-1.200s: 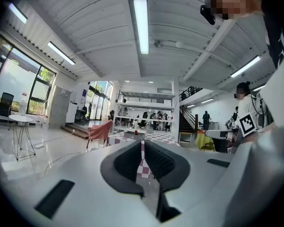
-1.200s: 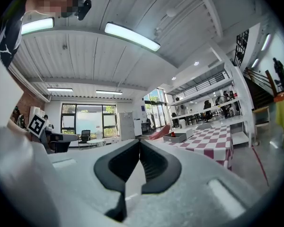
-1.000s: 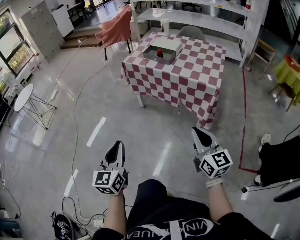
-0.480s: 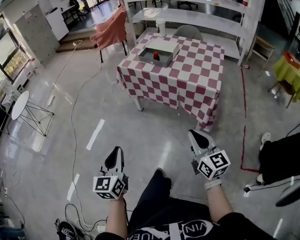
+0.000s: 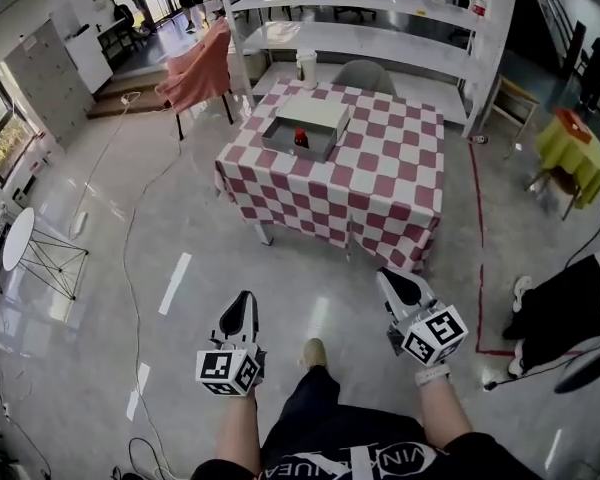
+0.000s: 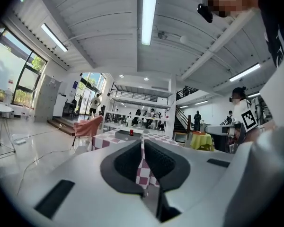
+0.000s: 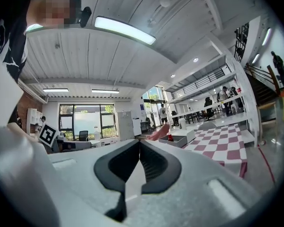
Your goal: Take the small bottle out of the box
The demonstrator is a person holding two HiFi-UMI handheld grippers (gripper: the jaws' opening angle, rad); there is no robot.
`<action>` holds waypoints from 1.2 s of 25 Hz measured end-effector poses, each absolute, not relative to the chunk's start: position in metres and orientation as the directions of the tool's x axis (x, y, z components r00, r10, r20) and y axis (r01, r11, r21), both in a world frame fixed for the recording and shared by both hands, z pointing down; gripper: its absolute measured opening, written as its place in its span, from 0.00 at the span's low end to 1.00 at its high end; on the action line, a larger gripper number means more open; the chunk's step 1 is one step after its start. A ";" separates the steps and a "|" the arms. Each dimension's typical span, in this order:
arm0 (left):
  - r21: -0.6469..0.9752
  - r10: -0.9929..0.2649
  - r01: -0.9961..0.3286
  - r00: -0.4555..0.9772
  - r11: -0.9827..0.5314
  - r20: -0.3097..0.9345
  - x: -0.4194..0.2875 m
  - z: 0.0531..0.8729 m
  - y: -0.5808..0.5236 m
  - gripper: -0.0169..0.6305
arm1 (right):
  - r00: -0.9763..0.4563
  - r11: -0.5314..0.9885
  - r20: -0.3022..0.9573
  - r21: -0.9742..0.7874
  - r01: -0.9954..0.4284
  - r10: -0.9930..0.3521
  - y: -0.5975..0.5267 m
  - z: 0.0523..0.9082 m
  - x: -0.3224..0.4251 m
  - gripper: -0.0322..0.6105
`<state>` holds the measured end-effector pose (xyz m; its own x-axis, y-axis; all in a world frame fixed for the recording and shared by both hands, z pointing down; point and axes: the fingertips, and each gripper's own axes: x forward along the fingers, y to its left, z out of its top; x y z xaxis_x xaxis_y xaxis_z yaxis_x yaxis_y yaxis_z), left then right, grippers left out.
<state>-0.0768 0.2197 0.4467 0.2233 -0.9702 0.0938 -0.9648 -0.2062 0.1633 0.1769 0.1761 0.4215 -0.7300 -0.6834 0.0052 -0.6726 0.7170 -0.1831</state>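
Checkered table [image 5: 380, 183] carries the box [image 5: 318, 114] with the small bottle [image 5: 300, 137] inside. Left gripper [image 5: 243, 303] and right gripper [image 5: 400, 286] are well apart from it, jaws together, empty.

From head height we look steeply down over the left gripper [image 5: 245, 298] and right gripper [image 5: 385, 278], near us, to the checkered table [image 5: 380, 183] far ahead. Each gripper view looks level along its jaws; all three share that distant table.
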 end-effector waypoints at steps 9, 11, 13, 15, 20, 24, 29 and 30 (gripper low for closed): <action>0.176 -0.963 -0.956 0.253 -0.234 0.096 -0.104 0.439 0.122 0.06 | -0.729 0.712 0.026 -0.198 -0.674 -0.684 0.093 0.420 0.146 0.06; 0.178 -0.963 -0.957 0.251 -0.230 0.103 -0.113 0.442 0.105 0.06 | -0.724 0.706 0.029 -0.204 -0.679 -0.689 0.074 0.422 0.140 0.06; 0.177 -0.963 -0.958 0.247 -0.225 0.109 -0.122 0.446 0.090 0.06 | -0.723 0.704 0.031 -0.202 -0.681 -0.690 0.057 0.424 0.132 0.06; 0.180 -0.966 -0.960 0.236 -0.214 0.109 -0.132 0.448 0.075 0.06 | -0.726 0.709 0.036 -0.190 -0.679 -0.686 0.043 0.424 0.123 0.06; 0.190 -0.967 -0.958 0.238 -0.217 0.092 -0.148 0.446 0.040 0.06 | -0.710 0.692 0.046 -0.184 -0.698 -0.703 0.009 0.423 0.110 0.06; 0.207 -0.965 -0.954 0.243 -0.219 0.099 -0.155 0.457 0.023 0.06 | -0.711 0.692 0.056 -0.185 -0.697 -0.701 -0.009 0.428 0.101 0.06; 0.221 -0.965 -0.954 0.234 -0.204 0.121 -0.163 0.470 0.015 0.06 | -0.714 0.690 0.083 -0.199 -0.696 -0.695 -0.023 0.439 0.091 0.06; 0.222 -0.966 -0.955 0.227 -0.196 0.125 -0.167 0.472 0.014 0.06 | -0.715 0.691 0.084 -0.203 -0.694 -0.694 -0.026 0.440 0.088 0.06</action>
<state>-0.1667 0.0138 0.4718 0.2274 -0.9658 0.1247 -0.9551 -0.1962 0.2220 0.0877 -0.0259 0.4397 -0.7154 -0.6937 0.0838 -0.6938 0.6911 -0.2027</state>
